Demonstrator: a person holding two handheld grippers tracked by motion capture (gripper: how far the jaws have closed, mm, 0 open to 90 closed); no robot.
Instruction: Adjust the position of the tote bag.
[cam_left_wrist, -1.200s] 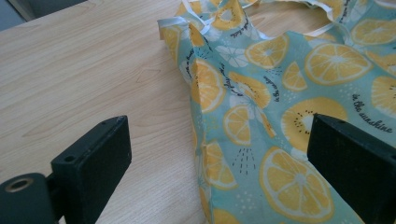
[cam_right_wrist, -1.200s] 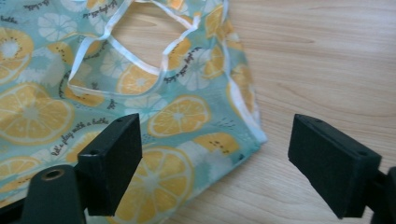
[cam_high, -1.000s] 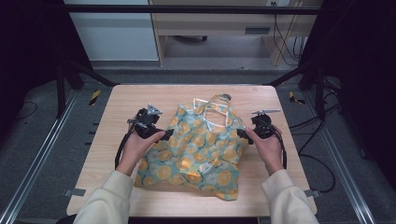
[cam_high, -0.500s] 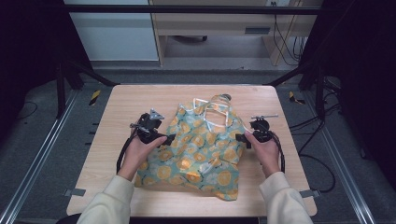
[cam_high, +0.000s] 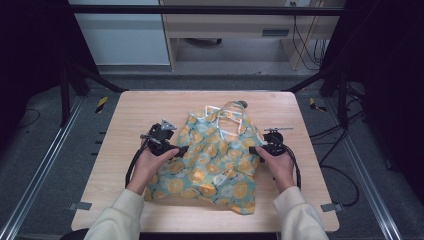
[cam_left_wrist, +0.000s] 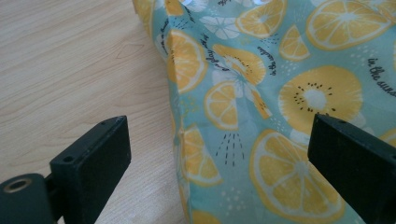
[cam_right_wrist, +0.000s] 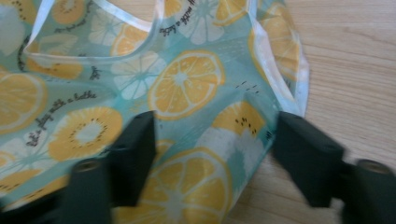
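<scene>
Big pale wooden bench (cam_high: 125, 165) with rounded corners, sitting on a grey floor (cam_high: 45, 150) between dark frame posts.

Spread across the middle of it: a teal garment (cam_high: 215, 160) printed with orange and lemon slices (plus little lines of black script, readable up close in both claw views), white-trimmed neckline and straps (cam_high: 227, 117) pointing toward the far edge, hem bunched up near the front edge. Lying mostly flat, somewhat rumpled, a few folds along both sides.

Two cream-sleeved forearms coming in from the bottom, one hand on each tool. Left hand (cam_high: 152, 162) at the garment's left edge, right hand (cam_high: 277, 162) at its right edge.

Left claw (cam_high: 182, 150) spread wide, straddling the fabric's side edge: in the left gripper view one black jaw over bare wood, the other over the print, folded edge running up between them. Not pinching anything.

Right claw (cam_high: 252, 149) also spread, jaws low at the cloth's side edge near the white binding (slightly blurred in the right gripper view): one jaw over the fabric, the other over wood just past the edge. Can't tell whether touching the cloth.

Black cables (cam_high: 134, 165) looping back from each tool along the wrists.
</scene>
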